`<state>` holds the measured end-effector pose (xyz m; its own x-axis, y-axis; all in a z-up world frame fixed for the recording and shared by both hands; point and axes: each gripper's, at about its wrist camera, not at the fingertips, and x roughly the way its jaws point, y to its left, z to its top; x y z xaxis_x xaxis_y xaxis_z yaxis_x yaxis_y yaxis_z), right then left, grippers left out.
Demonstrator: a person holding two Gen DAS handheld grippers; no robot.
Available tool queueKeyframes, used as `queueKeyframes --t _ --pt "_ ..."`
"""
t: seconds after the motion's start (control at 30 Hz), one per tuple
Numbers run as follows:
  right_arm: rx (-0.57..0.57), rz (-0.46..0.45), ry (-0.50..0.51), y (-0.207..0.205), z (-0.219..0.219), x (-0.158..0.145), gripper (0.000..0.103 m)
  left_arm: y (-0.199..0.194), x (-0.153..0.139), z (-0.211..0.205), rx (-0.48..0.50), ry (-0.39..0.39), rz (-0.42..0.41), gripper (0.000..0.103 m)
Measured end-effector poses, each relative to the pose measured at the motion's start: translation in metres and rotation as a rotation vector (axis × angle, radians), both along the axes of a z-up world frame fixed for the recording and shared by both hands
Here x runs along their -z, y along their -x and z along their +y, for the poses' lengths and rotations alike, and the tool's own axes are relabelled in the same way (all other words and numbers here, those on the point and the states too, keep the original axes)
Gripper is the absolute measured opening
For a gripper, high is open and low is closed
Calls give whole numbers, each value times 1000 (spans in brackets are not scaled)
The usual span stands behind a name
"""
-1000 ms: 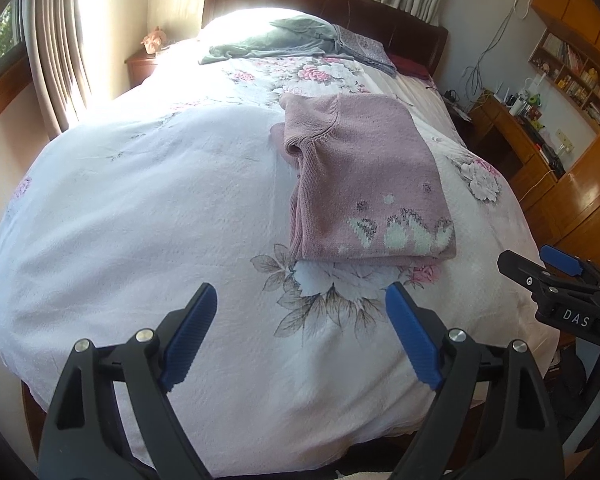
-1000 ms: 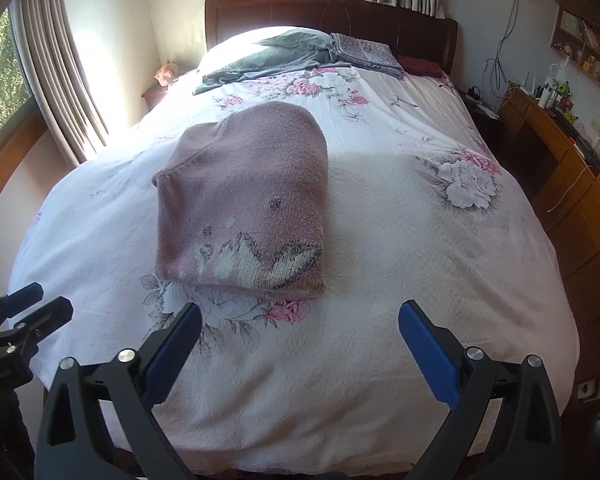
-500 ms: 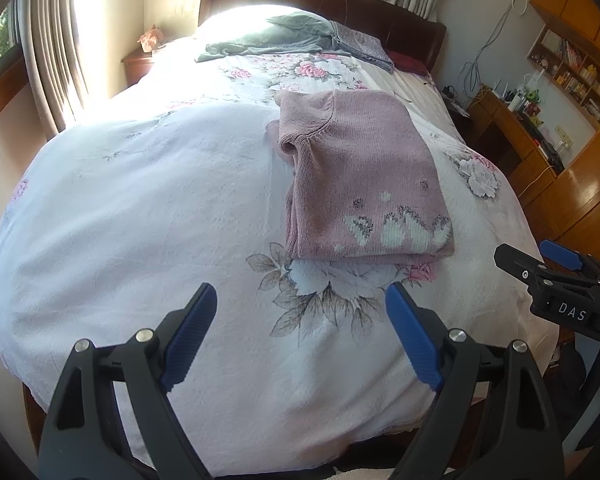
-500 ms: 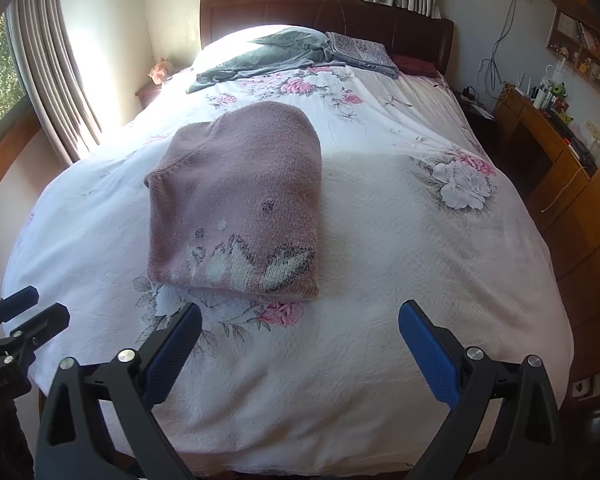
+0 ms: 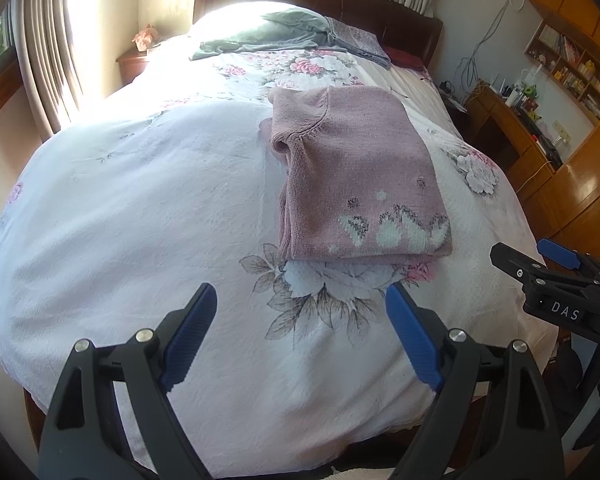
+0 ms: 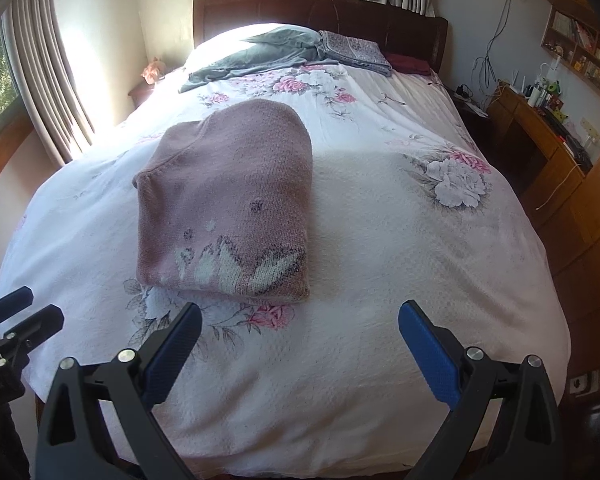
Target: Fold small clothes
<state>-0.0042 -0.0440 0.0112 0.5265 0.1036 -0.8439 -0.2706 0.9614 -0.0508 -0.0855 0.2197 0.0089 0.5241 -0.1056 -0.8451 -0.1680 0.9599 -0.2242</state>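
Observation:
A mauve knitted sweater (image 5: 360, 176) (image 6: 228, 208) with a white pattern along its near hem lies folded flat on the floral bedspread (image 5: 140, 220) (image 6: 420, 260). My left gripper (image 5: 300, 304) hangs open over the foot of the bed, short of the sweater's near edge, nothing between its blue pads. My right gripper (image 6: 300, 320) is open too, just in front of the sweater's hem and empty. Each gripper shows at the edge of the other's view: the right one (image 5: 540, 268), the left one (image 6: 16, 320).
Grey-green clothing (image 6: 260, 56) and a folded patterned cloth (image 6: 352, 50) lie by the dark headboard (image 6: 300, 8). Curtains (image 6: 44, 92) and a nightstand (image 5: 134, 62) stand left. A wooden desk and shelves (image 6: 540, 132) run along the right wall.
Both grippers have drifted slightly, with the view shifting a little; the sweater stays folded and untouched. Both stay open.

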Motion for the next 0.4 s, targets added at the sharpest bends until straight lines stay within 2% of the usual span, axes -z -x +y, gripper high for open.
queueKeyframes --t 0.4 --pt "21 32 -15 -5 -6 4 99 -2 2 2 -12 4 5 86"
